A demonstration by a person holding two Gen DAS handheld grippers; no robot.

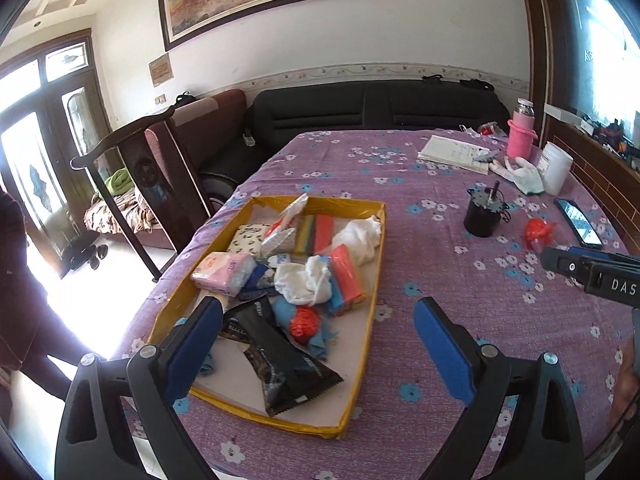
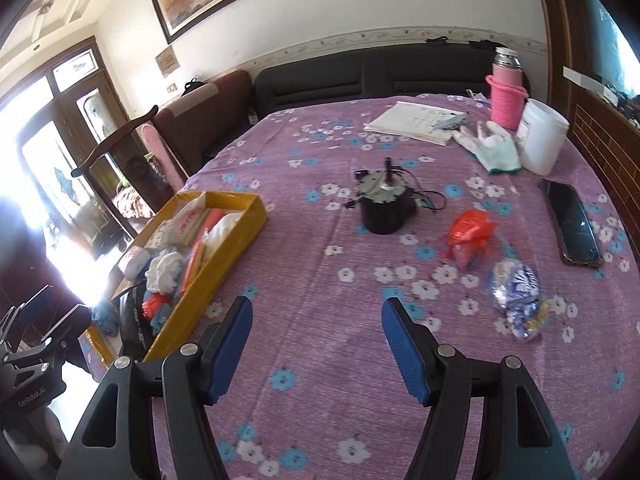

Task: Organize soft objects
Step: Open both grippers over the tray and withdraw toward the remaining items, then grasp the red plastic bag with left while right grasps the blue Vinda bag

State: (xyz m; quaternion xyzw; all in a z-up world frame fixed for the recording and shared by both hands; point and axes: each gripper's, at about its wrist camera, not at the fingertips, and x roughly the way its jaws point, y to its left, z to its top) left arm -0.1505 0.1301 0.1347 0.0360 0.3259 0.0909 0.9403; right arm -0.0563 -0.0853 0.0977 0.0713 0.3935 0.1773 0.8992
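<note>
Tray (image 1: 362, 332) of soft items on the counter (image 2: 320, 280), left of centre; already heaped with tissue pack (image 1: 222, 272), white cloths (image 1: 306, 280) and black pouch (image 1: 276, 356). Two soft items lie outside it, well apart from the tray: red bag (image 2: 470, 236) and blue-white wrapper (image 2: 516, 284). Left gripper (image 1: 316, 320) hangs over the tray, jaws apart and empty; right gripper (image 2: 316, 320) over bare cloth, jaws apart and empty. Risks: thin plastic may slip or tear when pinched; reaching for either could knock the black motor (image 2: 384, 208) or phone (image 2: 572, 224); added items may spill off the heap.
</note>
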